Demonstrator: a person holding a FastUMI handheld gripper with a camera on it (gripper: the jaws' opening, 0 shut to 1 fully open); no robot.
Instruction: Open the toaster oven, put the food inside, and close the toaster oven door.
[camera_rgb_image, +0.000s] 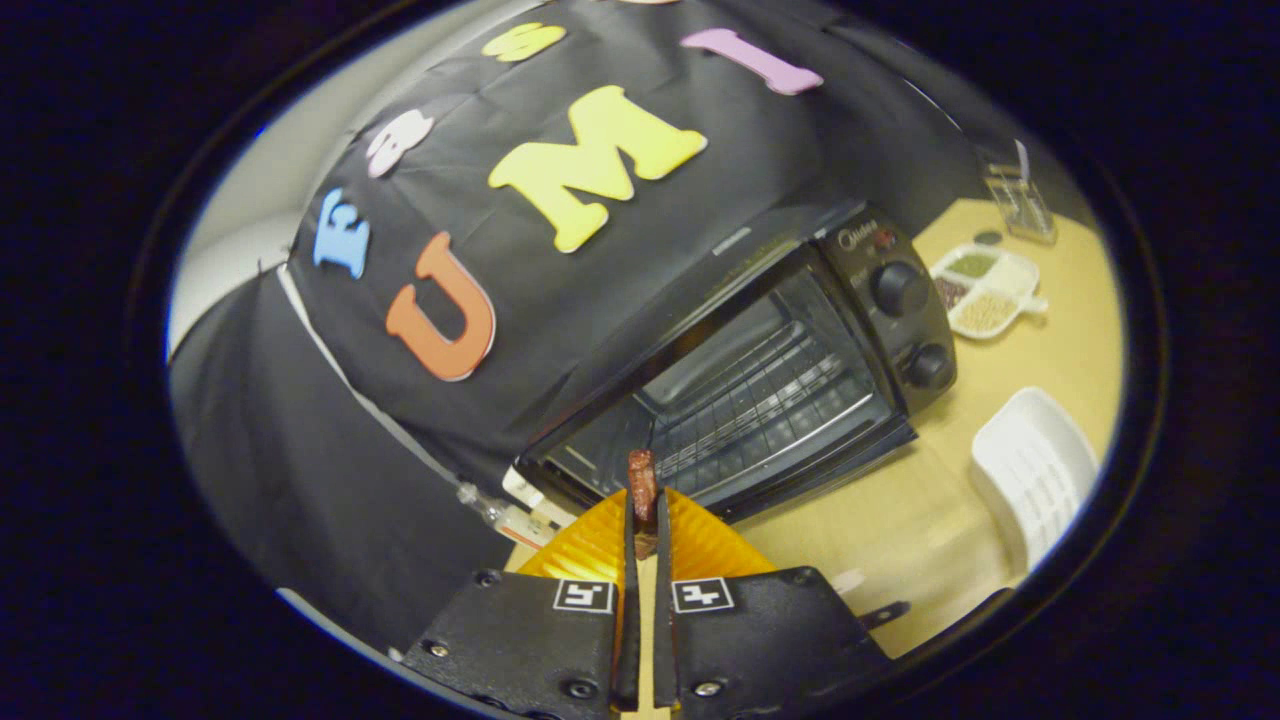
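Gripper view, transfer stage. I am holding the tool (646, 505) closed on a small reddish-brown piece of food (641, 478), both fingers (629, 560) pressing its sides so that it is standing up just past their tips. Directly beneath the tool an orange ribbed plate (700, 545) is lying on the tabletop (920, 520). Just ahead of the food the black toaster oven (760, 370) is standing with its door (800, 470) dropped open toward me, the wire rack (760, 395) showing inside the chamber. The control panel with two knobs (900, 288) is sitting on the oven's right side.

To do this step well, I am judging that the food should be carried forward over the lowered door, high enough to clear its edge, then set down on the middle of the rack before the fingers part. Because the piece is small and narrow, I am keeping the squeeze steady; a tilt could let it slip or drop through the bars. Laying it across the wires seems safer than along them.

To the right of the tool a white ridged tray (1035, 480) is resting, and beyond it, well apart, a divided dish of grains (985, 290) and a clear holder (1020, 205).
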